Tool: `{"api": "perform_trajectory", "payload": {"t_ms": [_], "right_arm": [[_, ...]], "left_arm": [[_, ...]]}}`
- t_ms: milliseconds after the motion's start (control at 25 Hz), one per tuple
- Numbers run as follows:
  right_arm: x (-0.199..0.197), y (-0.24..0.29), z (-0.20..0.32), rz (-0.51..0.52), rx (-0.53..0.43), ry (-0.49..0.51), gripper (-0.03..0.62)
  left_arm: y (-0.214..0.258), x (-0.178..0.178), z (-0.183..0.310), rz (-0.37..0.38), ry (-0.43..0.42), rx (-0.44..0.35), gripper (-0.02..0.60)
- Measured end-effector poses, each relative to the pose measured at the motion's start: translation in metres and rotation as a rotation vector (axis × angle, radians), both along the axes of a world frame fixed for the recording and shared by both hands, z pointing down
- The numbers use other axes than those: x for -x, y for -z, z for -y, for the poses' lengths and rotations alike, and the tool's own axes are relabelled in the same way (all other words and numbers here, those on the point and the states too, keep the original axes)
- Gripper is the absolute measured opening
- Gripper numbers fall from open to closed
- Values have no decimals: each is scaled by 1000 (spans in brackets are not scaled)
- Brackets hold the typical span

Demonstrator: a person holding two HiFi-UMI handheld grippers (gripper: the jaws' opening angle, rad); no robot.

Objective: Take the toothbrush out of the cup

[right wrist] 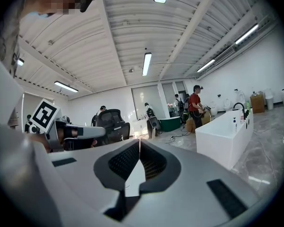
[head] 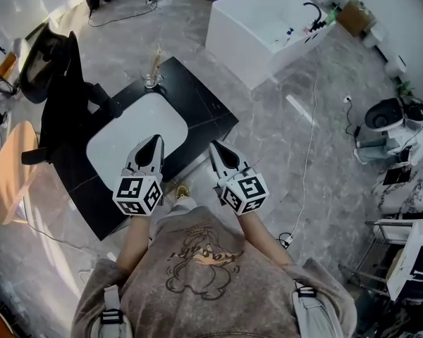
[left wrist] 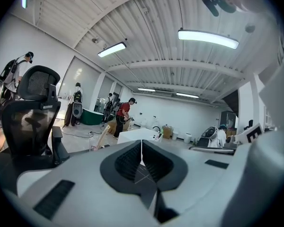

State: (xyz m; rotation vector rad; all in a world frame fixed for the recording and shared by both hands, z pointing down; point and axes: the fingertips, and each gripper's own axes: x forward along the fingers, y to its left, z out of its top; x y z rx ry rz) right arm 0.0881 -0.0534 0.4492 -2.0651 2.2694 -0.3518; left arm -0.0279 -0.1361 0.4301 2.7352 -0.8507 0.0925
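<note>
A person (head: 204,273) is standing at a black surface (head: 204,111) with both grippers closed and empty

A white tub (head: 261,27) is standing on the grey floor well beyond the surface, and a black chair (head: 56,83) is sitting just beside the surface's left edge. A white basin (head: 127,143) is taking up the near part of the surface. The left gripper (head: 155,141) is hanging over the basin's near rim, its jaws pressed together with nothing between them. The right gripper (head: 215,148) is hovering over the surface's near right edge, its jaws likewise together on nothing. The glass cup (head: 151,81) is standing upright at the far corner of the surface, well apart from both grippers, and the toothbrush (head: 155,58) is sticking up out of it
</note>
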Motion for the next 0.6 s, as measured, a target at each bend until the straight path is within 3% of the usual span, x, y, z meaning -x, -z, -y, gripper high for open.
{"api": "perform_trajectory", "payload": {"t_ms": [360,600], "right_arm": [[-15,5,94,2,-25,33,18],[-35,13,124,-4,-53,3,19]], "left_arm": [[-6,-18,82,14,12,11,20],[-5,-27,112,19,13,4,20]]}}
